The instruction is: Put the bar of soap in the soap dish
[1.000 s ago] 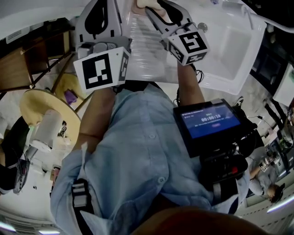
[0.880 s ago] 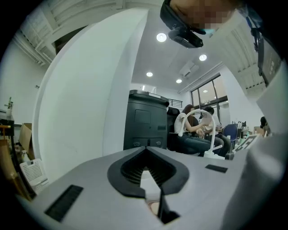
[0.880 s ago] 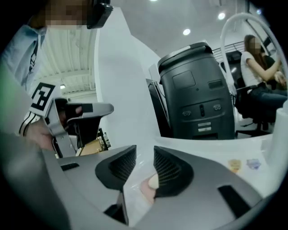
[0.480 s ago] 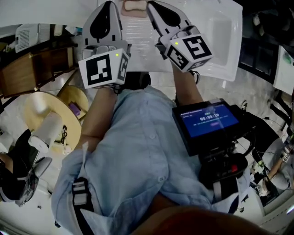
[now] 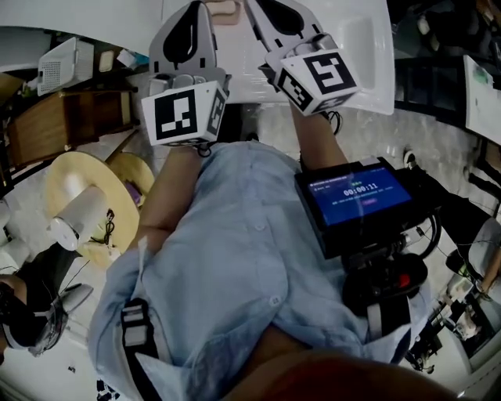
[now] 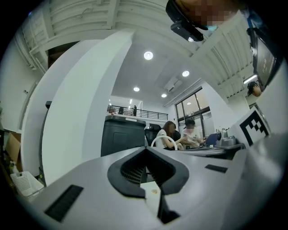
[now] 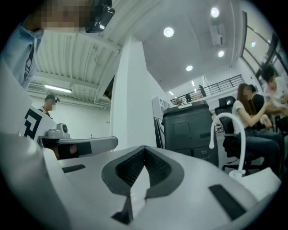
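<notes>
Okay, left gripper and right gripper fingers are closed on nothing; pinkish bar at twelve o'clock, dish unclear, so I'd look down before committing.

Left gripper and right gripper sit side by side at the top edge, both pointing away from the person. A peach bar of soap shows between their tips, cut by the frame; contact unclear. White sink lies beyond the right gripper. Light blue shirt fills the middle. Device with lit blue screen at frame right. Round yellow table at frame left, wooden furniture above it.
</notes>
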